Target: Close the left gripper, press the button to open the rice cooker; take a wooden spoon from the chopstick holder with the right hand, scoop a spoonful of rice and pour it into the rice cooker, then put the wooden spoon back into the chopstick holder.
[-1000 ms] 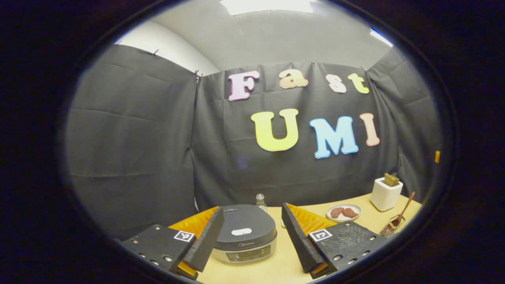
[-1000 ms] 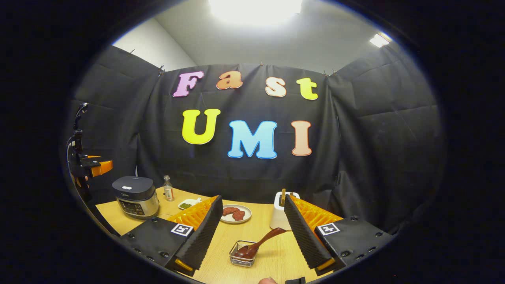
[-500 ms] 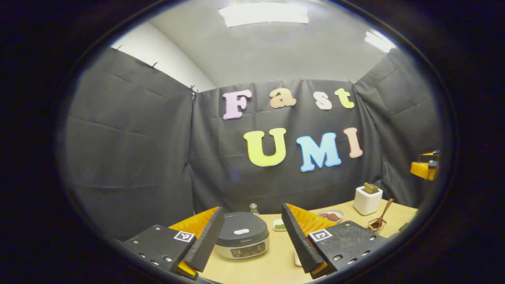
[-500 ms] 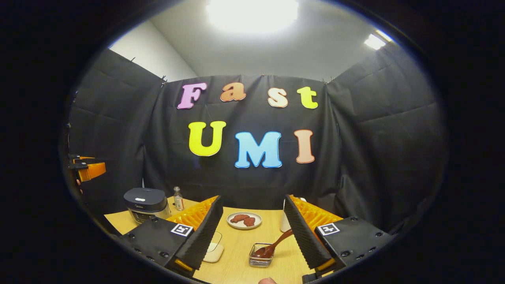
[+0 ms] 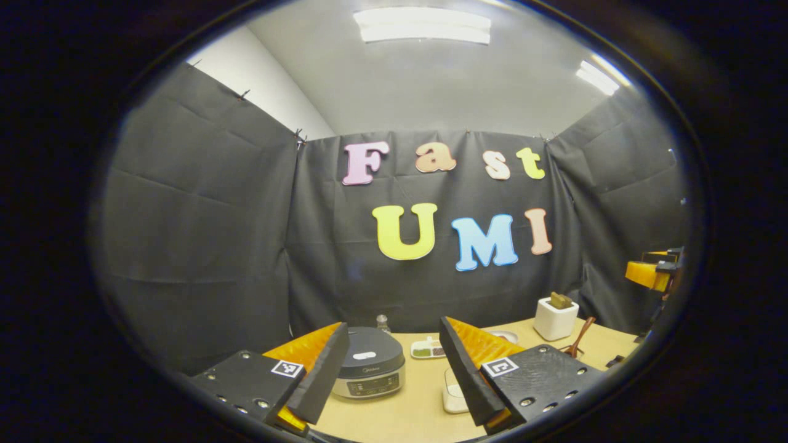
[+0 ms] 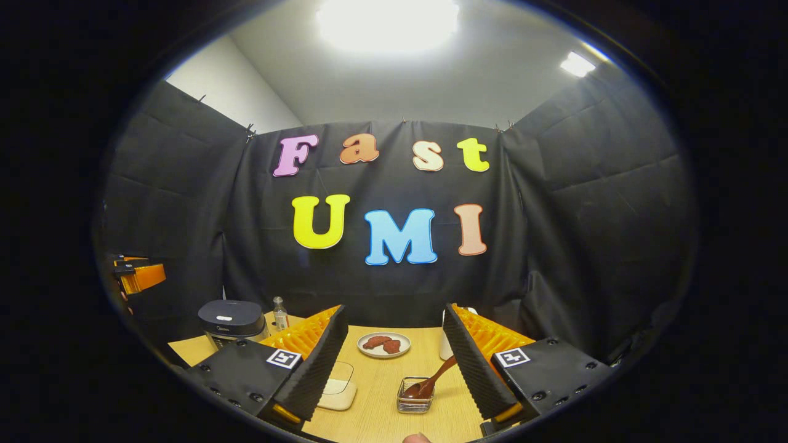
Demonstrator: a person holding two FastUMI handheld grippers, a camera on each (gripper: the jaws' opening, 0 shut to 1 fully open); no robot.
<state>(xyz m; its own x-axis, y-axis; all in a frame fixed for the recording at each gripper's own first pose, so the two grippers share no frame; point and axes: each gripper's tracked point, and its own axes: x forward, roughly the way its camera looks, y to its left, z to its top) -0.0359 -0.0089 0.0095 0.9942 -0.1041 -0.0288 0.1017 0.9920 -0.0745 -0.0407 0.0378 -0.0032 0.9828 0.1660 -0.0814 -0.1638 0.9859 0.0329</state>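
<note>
Leaning up and right from its holder (image 6: 414,403), the wooden spoon (image 6: 434,380) sits between the right gripper's (image 6: 394,357) spread, empty fingers.

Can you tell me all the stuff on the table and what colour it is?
rice cooker: one, dark grey lid shut, silver body, left end of table
small bottle: one, clear, behind the cooker
two-part dish: one, white, green bits inside, right of the cooker
plate: one, white, two reddish-brown pieces on it, middle back
white holder: one, brown block on top, right back
wire basket: one, metal, near front
wooden spoon: one, dark brown, bowl in the basket
clear container: one, white contents, near front
table: one, light wood
left gripper: open, empty
right gripper: open, empty
</note>
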